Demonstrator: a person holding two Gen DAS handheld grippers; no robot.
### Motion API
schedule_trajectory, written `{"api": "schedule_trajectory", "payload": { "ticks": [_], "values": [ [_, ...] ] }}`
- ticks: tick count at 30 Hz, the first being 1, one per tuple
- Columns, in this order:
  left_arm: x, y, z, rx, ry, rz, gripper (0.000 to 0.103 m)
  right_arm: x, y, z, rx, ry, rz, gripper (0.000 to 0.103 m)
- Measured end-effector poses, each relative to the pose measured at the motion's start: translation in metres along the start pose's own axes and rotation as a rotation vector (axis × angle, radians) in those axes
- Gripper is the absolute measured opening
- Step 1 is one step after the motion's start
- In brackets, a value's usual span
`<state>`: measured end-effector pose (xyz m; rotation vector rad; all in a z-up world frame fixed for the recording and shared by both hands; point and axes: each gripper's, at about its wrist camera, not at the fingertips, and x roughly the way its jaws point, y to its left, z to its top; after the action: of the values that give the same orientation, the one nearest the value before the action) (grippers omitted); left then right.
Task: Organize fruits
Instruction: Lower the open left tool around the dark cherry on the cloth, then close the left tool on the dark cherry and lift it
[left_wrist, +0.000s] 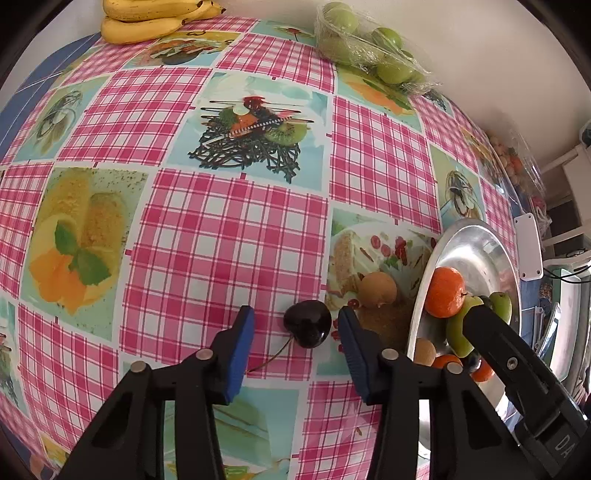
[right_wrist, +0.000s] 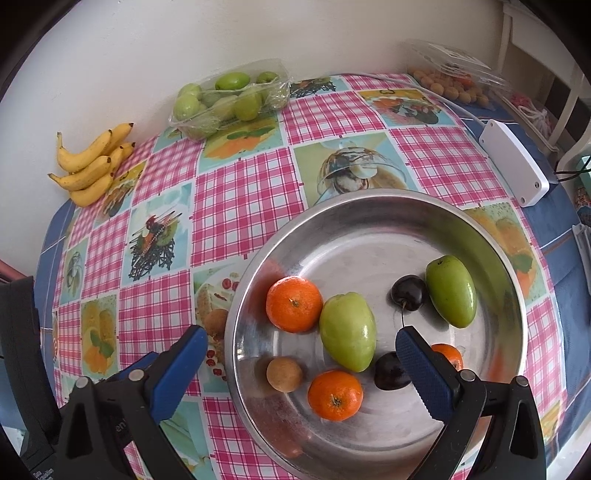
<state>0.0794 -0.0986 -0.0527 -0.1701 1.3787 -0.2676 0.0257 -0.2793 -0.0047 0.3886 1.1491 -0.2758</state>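
A dark cherry (left_wrist: 307, 323) with a long stem lies on the checked tablecloth between the open fingers of my left gripper (left_wrist: 297, 328), untouched. A small brown fruit (left_wrist: 378, 290) sits on the cloth just right of it, beside the steel bowl (left_wrist: 476, 240). In the right wrist view the bowl (right_wrist: 351, 229) holds two tangerines (right_wrist: 294, 304), two green fruits (right_wrist: 348, 336), two cherries (right_wrist: 408, 292) and a small brown fruit (right_wrist: 284, 374); a third tangerine (right_wrist: 448, 354) is partly hidden. My right gripper (right_wrist: 301, 363) is open and empty above the bowl's near side.
Bananas (right_wrist: 92, 166) lie at the far left by the wall. A clear tray of green fruits (right_wrist: 231, 98) stands at the back. A bag of small fruits (right_wrist: 454, 79) and a white box (right_wrist: 515, 162) with a cable are at the right.
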Motion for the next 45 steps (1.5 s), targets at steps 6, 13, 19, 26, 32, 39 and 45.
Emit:
{"api": "schedule_trajectory", "payload": {
  "ticks": [6,13,19,26,32,39,45],
  "values": [
    [0.001,-0.002,0.003,0.005,-0.005,-0.016,0.035,0.000,-0.001,0.000,0.004,-0.001,-0.008,0.103],
    [0.000,-0.002,0.002,0.015,0.001,-0.039,0.027,0.000,-0.001,-0.001,0.004,-0.002,-0.014,0.103],
    [-0.007,0.006,0.008,-0.015,-0.019,-0.073,0.026,-0.002,-0.002,0.001,0.009,-0.017,-0.004,0.103],
    [-0.028,0.031,0.016,-0.087,-0.082,-0.063,0.026,-0.007,0.007,0.002,-0.005,-0.050,0.037,0.103],
    [-0.049,0.058,0.022,-0.142,-0.147,-0.027,0.026,-0.008,0.034,0.002,-0.095,-0.071,0.073,0.103],
    [-0.070,0.105,0.024,-0.239,-0.212,0.037,0.026,-0.004,0.054,0.003,-0.143,-0.068,0.147,0.088],
    [-0.074,0.126,0.022,-0.293,-0.211,0.000,0.026,0.007,0.071,0.003,-0.186,-0.021,0.148,0.064]
  ]
}}
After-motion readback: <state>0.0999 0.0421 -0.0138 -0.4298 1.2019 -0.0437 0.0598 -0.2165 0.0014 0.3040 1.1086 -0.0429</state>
